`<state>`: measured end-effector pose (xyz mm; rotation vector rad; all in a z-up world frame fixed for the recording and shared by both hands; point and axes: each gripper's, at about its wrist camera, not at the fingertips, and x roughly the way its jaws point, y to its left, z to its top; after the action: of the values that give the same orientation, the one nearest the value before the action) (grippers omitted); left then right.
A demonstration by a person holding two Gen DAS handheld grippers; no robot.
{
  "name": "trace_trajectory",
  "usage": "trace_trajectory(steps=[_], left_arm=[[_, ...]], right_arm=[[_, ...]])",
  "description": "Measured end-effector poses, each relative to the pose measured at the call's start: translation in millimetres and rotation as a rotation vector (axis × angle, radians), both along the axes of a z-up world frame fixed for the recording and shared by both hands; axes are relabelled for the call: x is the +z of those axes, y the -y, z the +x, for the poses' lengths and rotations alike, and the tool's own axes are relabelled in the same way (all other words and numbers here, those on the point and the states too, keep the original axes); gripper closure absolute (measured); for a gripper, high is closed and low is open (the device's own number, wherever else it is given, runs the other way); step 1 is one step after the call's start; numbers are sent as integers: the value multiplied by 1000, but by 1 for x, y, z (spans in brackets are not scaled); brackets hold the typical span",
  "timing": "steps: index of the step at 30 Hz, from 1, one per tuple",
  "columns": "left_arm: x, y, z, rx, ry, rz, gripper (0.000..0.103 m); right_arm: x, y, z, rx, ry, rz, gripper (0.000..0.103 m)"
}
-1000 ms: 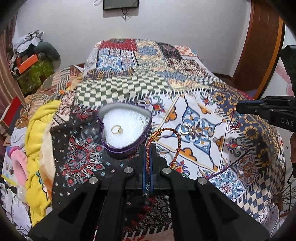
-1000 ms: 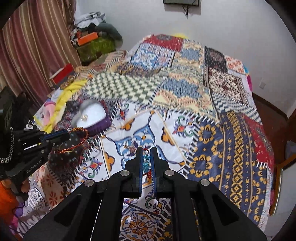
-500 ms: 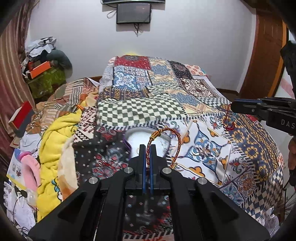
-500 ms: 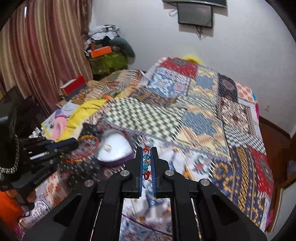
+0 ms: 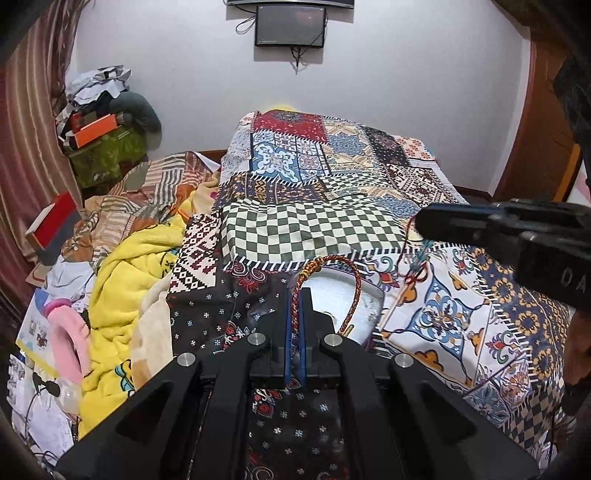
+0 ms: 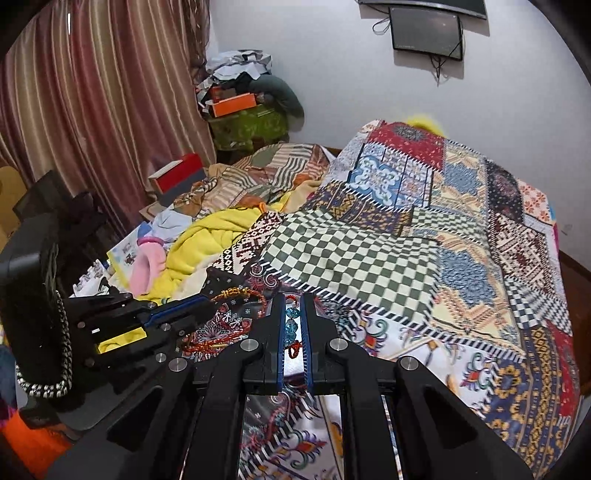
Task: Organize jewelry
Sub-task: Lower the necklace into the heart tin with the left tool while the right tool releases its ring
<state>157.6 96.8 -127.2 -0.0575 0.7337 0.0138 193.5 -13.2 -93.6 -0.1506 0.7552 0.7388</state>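
Both tongs had lifted over the last second, so that more of the wall and less of the bed filled each view. The left tongs (image 5: pixel 294 291) were clenched on a red and gold woven cord bracelet (image 5: pixel 347 295), whose loop stood up and to the right of the tips. Where the white heart-shaped box (image 5: pixel 364 310) had lain open below them with a ring showing inside, it now sat mostly hidden behind the tongs and the loop, and the ring could not be made out. The right tongs (image 6: pixel 293 325) were clenched on a string of blue-green beads on red thread (image 6: pixel 291 325), which in the left view dangled from their tips (image 5: pixel 419 258) above the bedspread (image 5: pixel 314 232).

That suggested both pieces were being carried together toward the box, with neither yet set down. The two tongs hung close together, the left just beside the right in the right view (image 6: pixel 207 301), so the loose red thread might catch on the cord loop or on the box rim.

Farther off, a yellow blanket (image 5: pixel 122 280) and a pink slipper (image 5: pixel 66 343) lay heaped at the bed's left edge, clear of the box. Beyond stood a red box (image 5: pixel 55 221), an orange box (image 5: pixel 96 129) on a green bundle, striped curtains (image 6: pixel 92 110) and a dark screen (image 5: pixel 290 26) on the wall.
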Motion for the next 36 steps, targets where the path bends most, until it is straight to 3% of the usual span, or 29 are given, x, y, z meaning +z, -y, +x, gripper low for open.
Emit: trace_trajectory(steps=[19,32,35,36], left_arm=[[-49,3,40,-47,-113,-51,102],[-52,6,41,-57,-127,-58,101],[-49,5,37,-49,-126,-55,95],[-47,4,36,-44,-124,-56,91]], right_arm=[[-63,-19,36,-13,-150,-79,96],[-70,-20,39,2,-182,-99,96],[-67,-19,37,5,-184,-103,91],[-65,-18,36,3,-182,-101,85]])
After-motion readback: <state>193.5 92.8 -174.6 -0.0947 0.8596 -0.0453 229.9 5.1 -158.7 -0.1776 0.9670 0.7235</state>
